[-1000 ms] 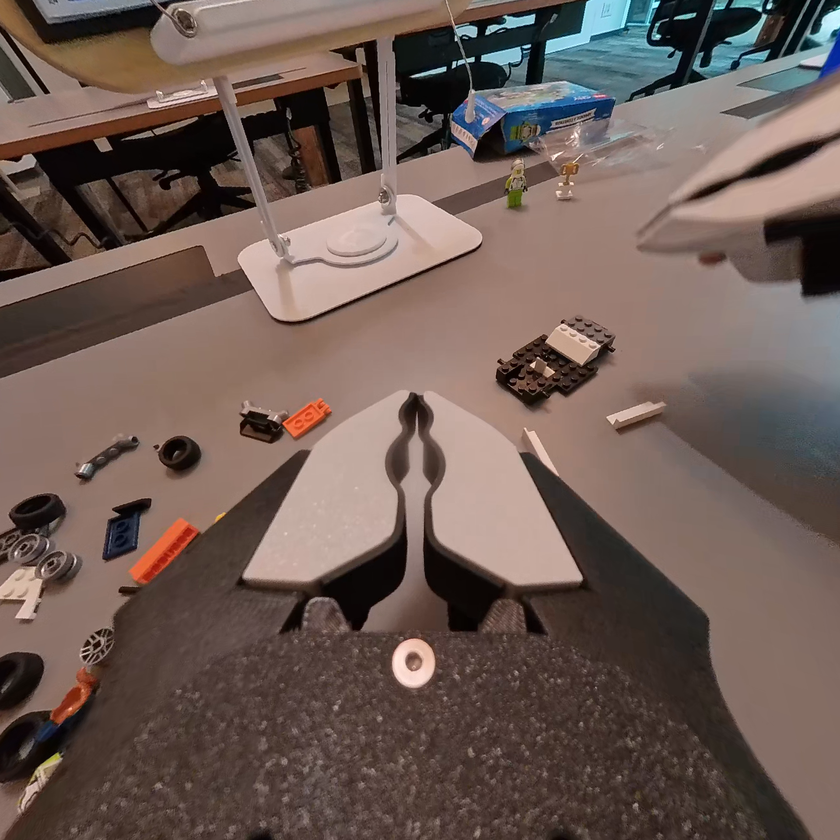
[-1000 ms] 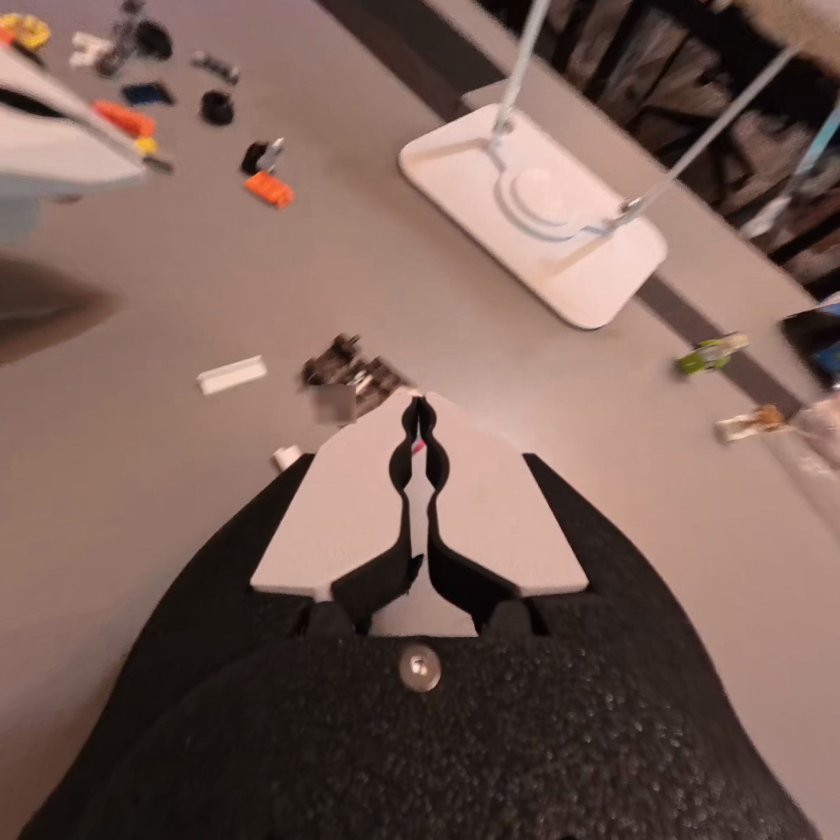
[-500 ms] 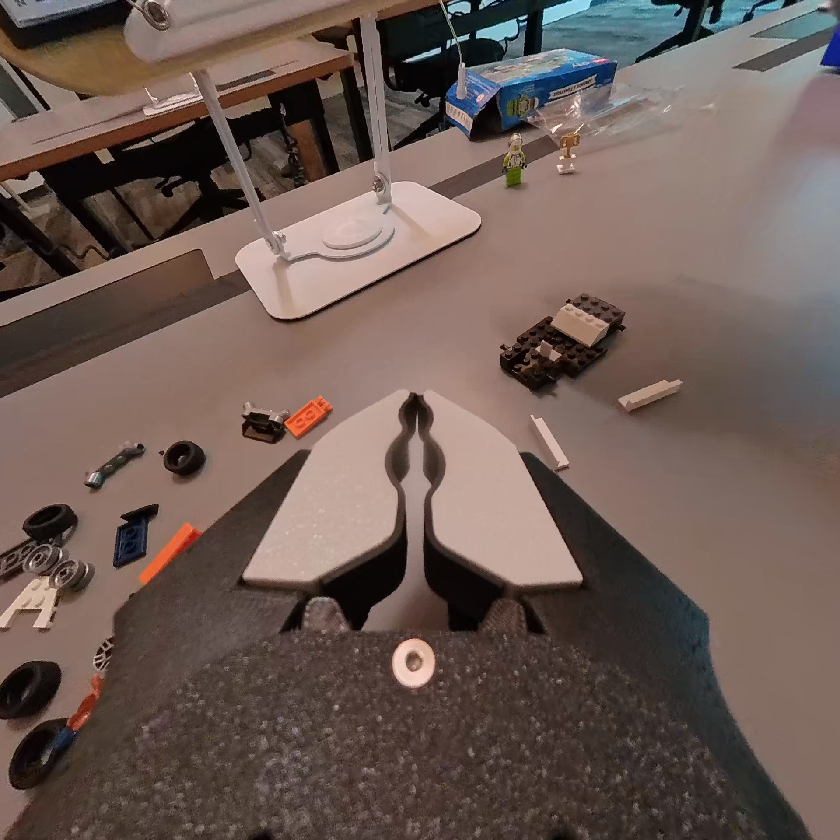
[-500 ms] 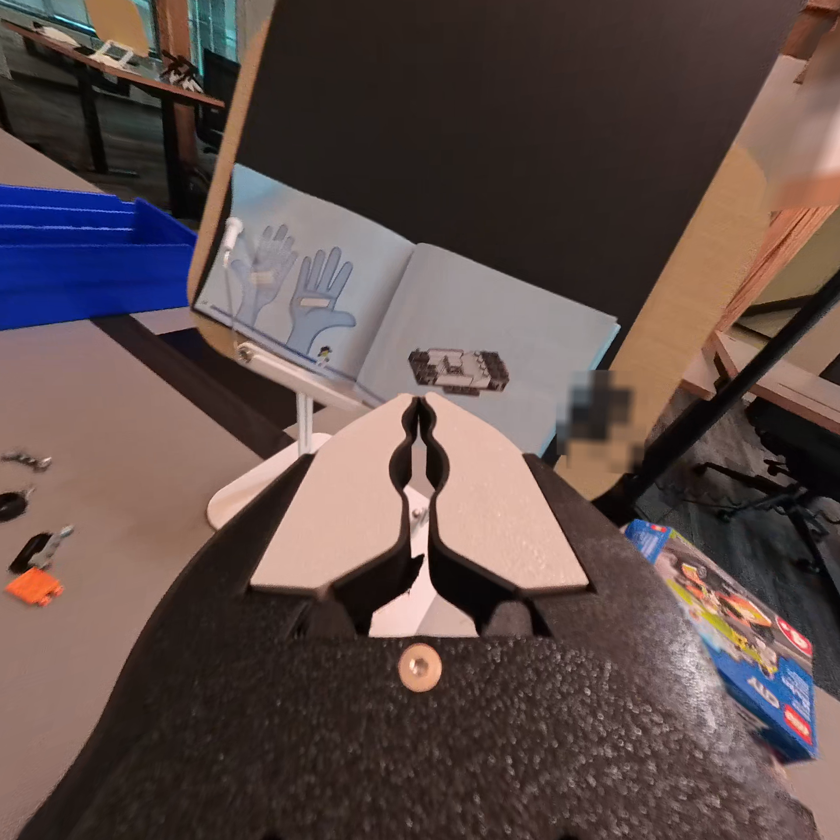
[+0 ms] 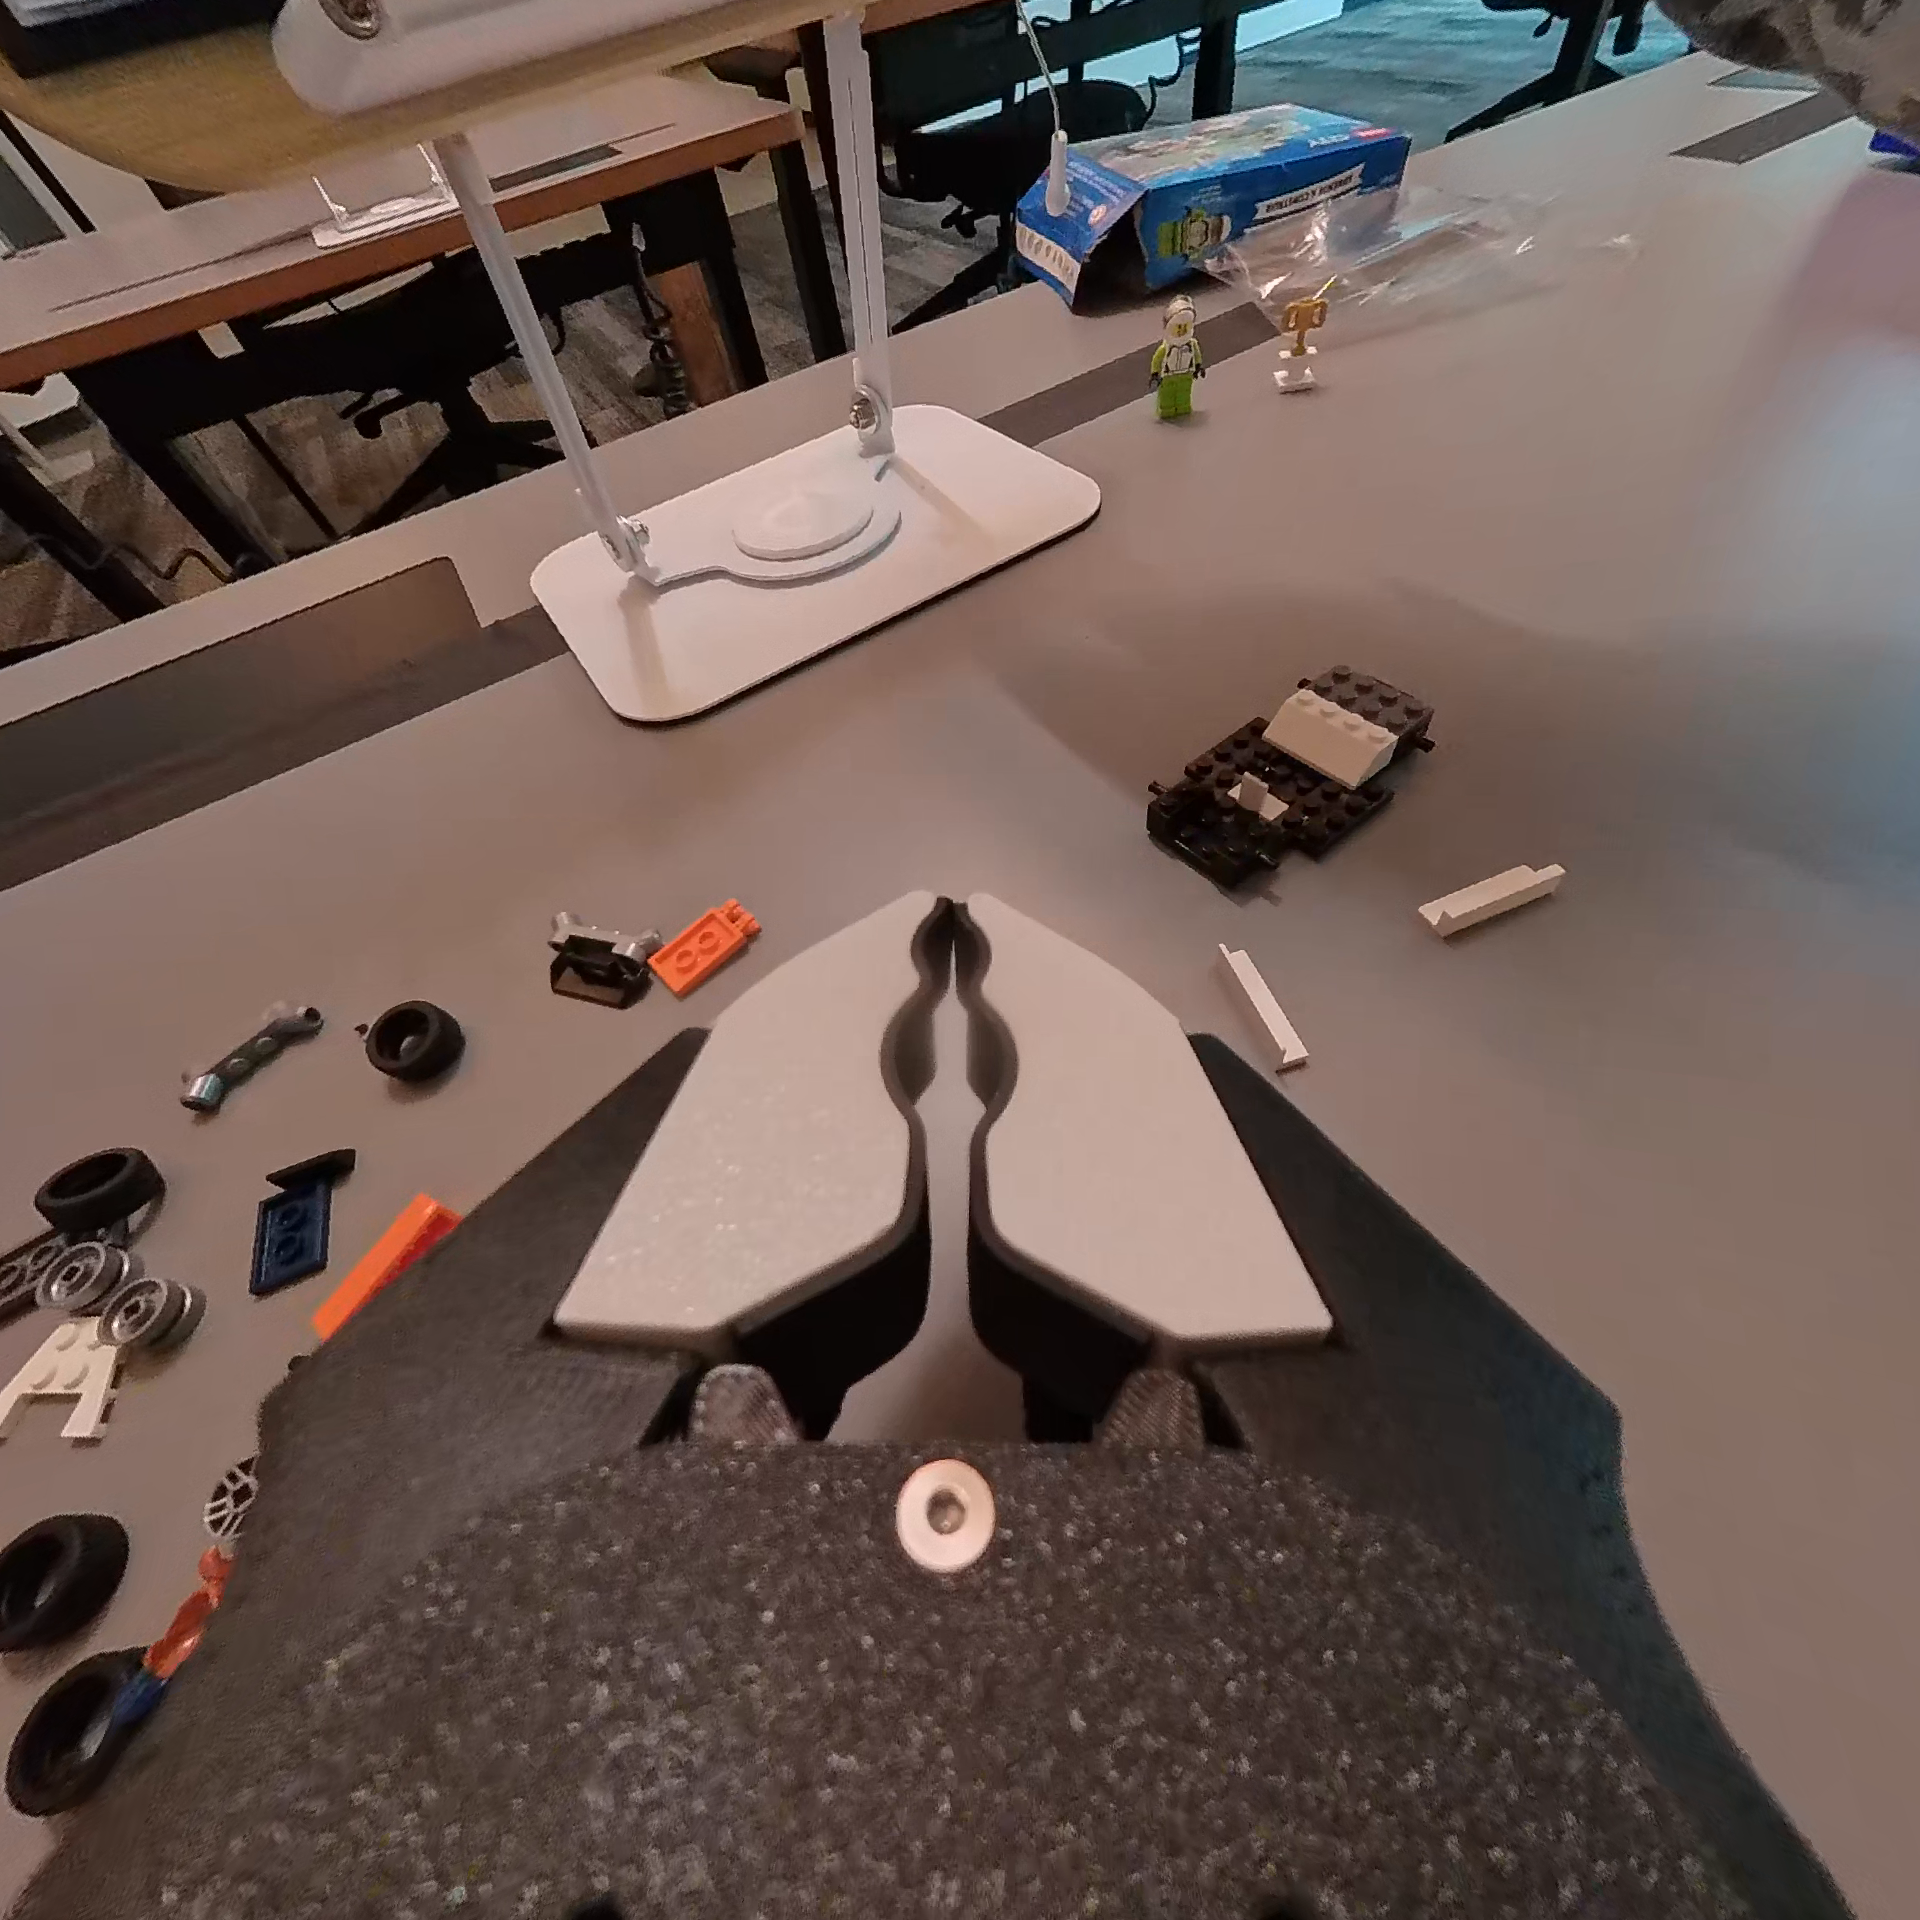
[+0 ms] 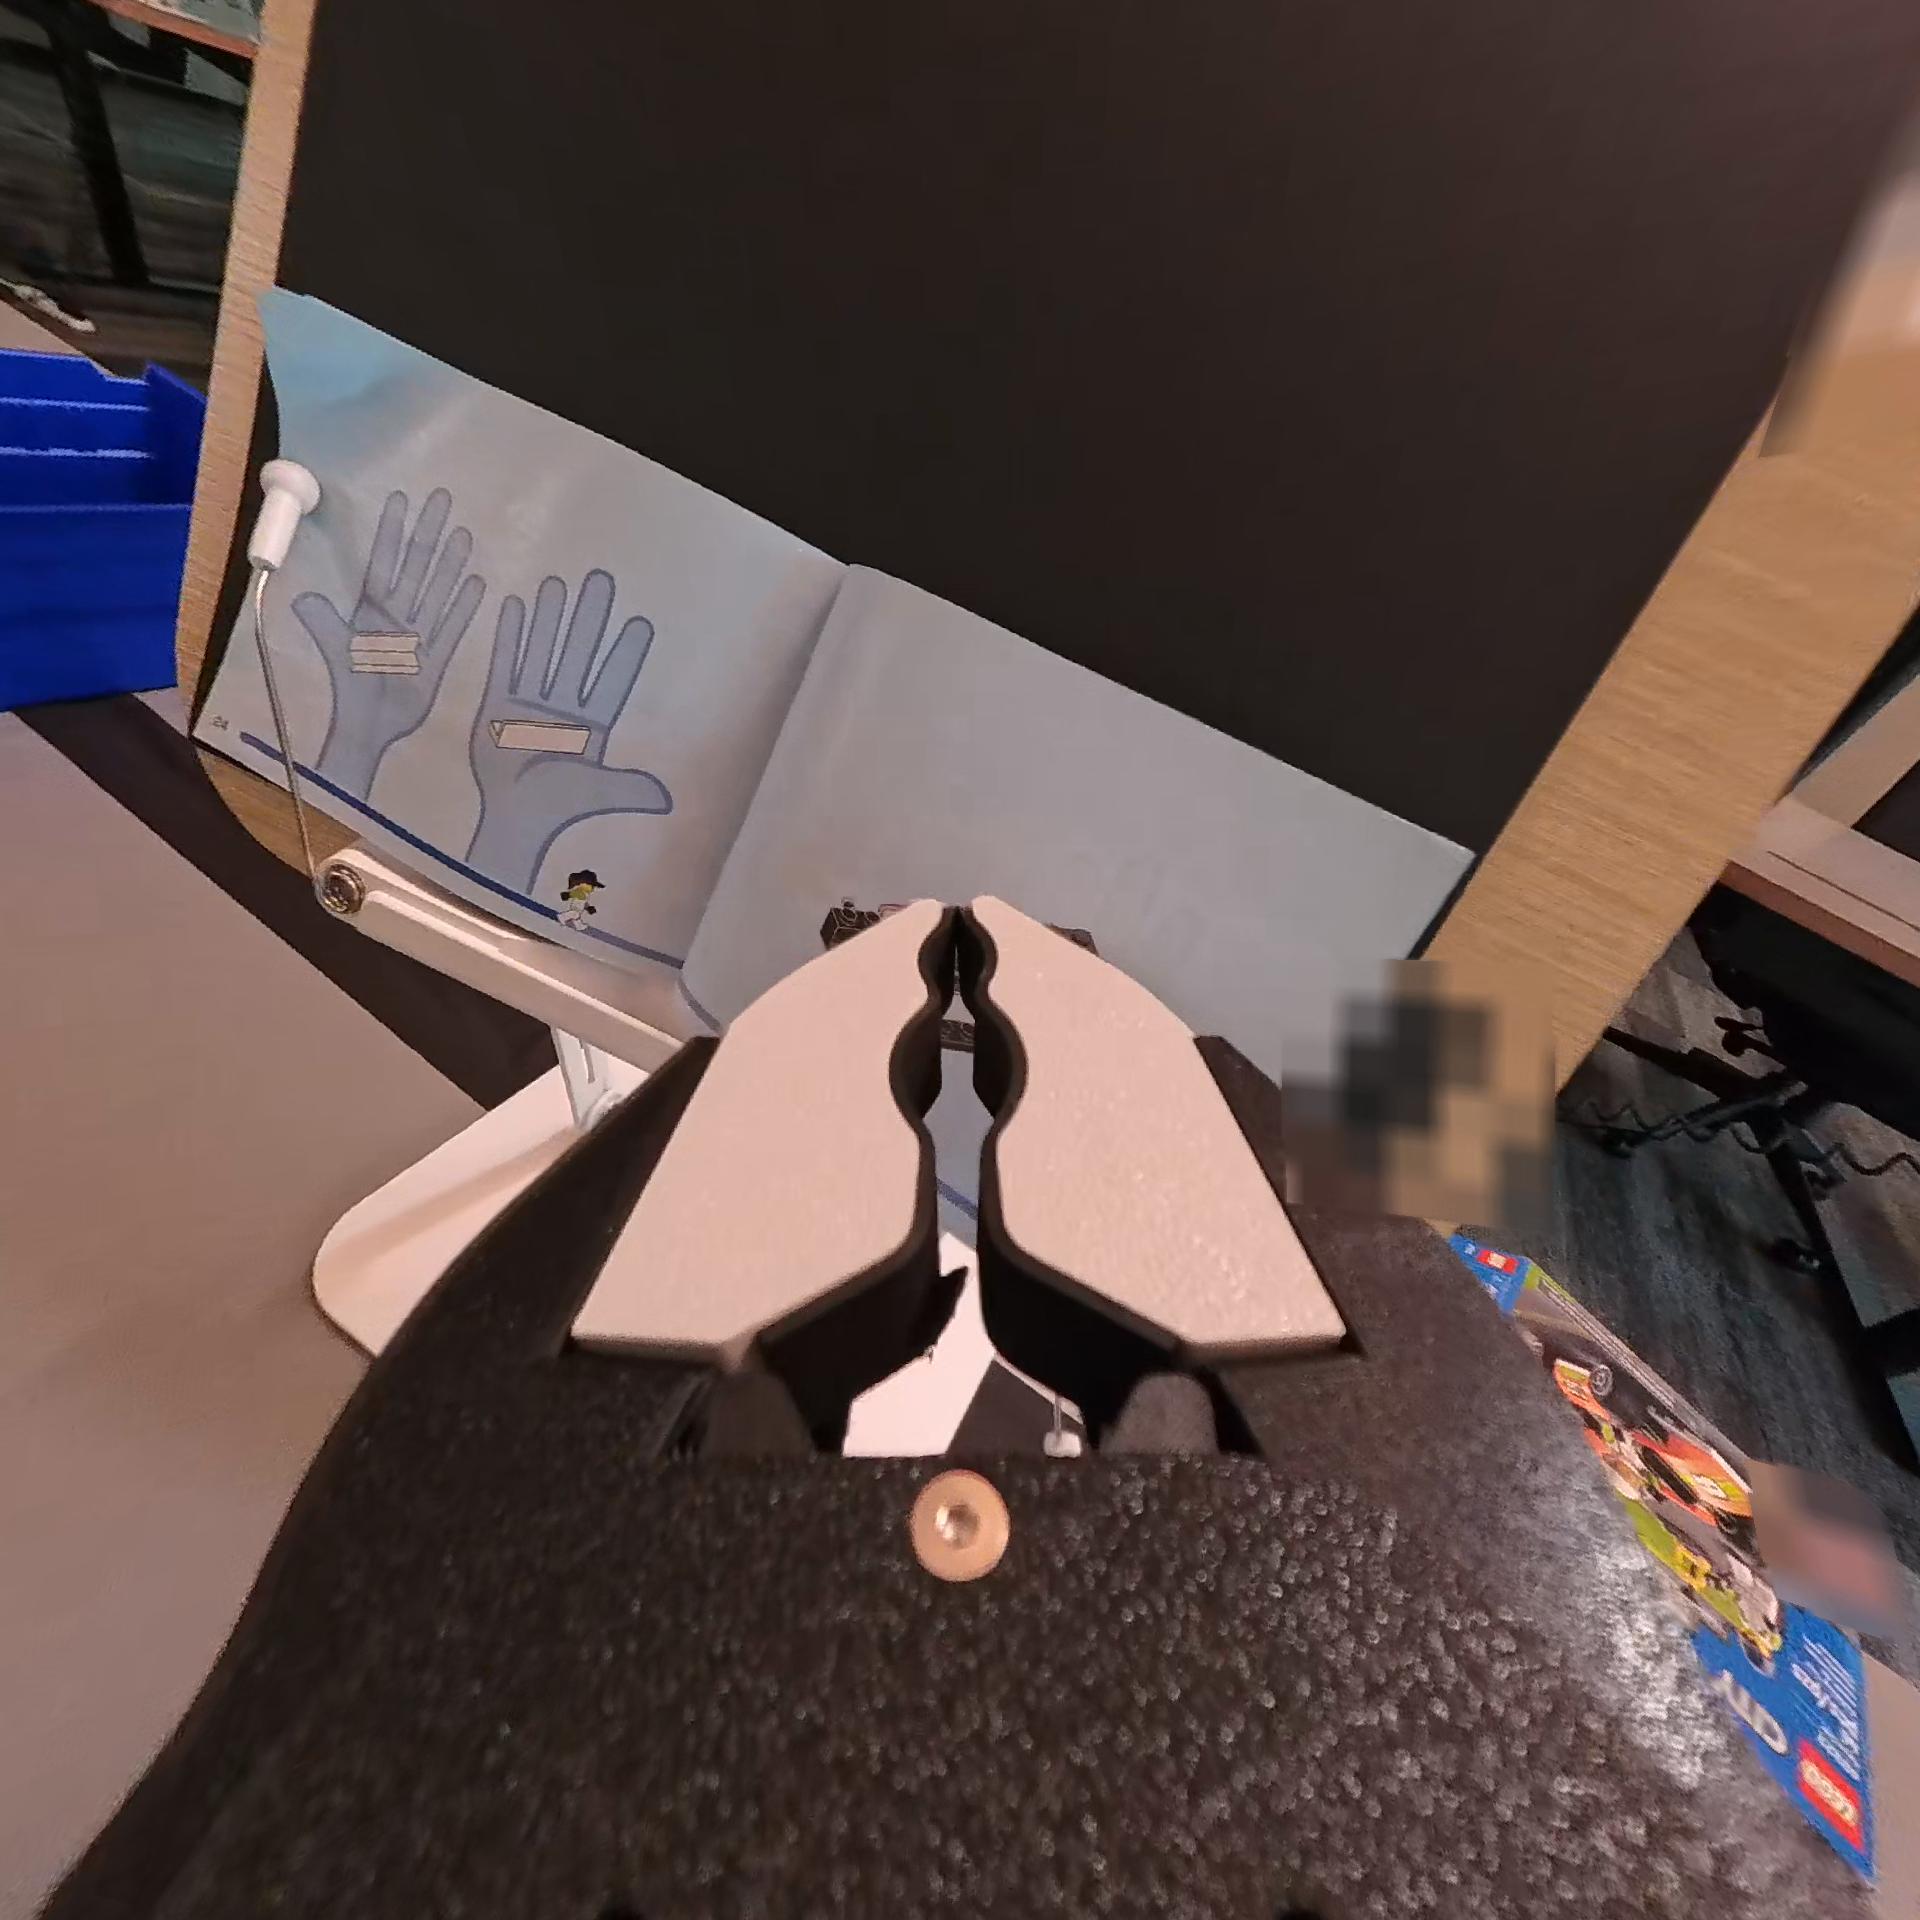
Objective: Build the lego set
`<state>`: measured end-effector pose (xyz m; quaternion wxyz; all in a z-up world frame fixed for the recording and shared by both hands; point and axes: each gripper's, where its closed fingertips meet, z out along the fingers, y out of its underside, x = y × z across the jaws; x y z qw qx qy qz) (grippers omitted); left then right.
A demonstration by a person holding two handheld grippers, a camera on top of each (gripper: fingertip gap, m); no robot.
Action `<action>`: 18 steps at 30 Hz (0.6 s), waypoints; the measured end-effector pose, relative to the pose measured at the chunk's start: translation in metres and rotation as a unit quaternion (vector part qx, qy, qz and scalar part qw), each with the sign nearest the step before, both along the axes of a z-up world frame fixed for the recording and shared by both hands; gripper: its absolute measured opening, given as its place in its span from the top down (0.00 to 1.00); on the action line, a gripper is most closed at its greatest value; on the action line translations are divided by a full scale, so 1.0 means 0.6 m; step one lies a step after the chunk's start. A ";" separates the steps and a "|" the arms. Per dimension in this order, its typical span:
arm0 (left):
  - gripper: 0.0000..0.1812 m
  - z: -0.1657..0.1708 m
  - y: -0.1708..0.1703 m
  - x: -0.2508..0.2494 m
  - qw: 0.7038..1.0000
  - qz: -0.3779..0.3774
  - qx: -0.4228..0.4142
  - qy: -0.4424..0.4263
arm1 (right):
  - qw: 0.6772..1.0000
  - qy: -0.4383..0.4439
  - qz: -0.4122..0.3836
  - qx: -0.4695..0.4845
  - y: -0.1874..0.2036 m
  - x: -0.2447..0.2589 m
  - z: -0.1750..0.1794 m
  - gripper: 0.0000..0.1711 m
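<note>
- My left gripper (image 5: 953, 914) hovers above the tabletop (image 5: 1558, 1195), fingers closed, empty.
- My right gripper (image 6: 961, 920) faces the instruction booklet (image 6: 1039, 790), fingers closed, empty.
- The black chassis (image 5: 1288, 790) sits ahead-right, loose parts left.

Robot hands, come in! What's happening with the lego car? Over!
Left gripper shut, empty, above table. Right gripper shut, empty, facing instruction booklet. Black car base untouched, two white strips beside it. Nothing blocking.
</note>
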<state>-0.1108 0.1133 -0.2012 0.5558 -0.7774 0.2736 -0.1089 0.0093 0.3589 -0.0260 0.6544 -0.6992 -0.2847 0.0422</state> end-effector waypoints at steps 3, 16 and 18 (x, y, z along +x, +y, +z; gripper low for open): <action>1.00 0.000 0.000 0.001 1.000 -0.001 0.000 0.000 | 1.000 -0.002 -0.001 -0.002 0.002 0.002 -0.003 1.00; 1.00 -0.004 -0.003 0.007 1.000 -0.005 -0.001 0.005 | 1.000 -0.005 -0.004 -0.007 -0.015 0.012 -0.018 1.00; 1.00 -0.004 -0.002 0.006 1.000 -0.004 -0.001 0.006 | 1.000 -0.006 -0.005 -0.010 -0.014 0.013 -0.023 1.00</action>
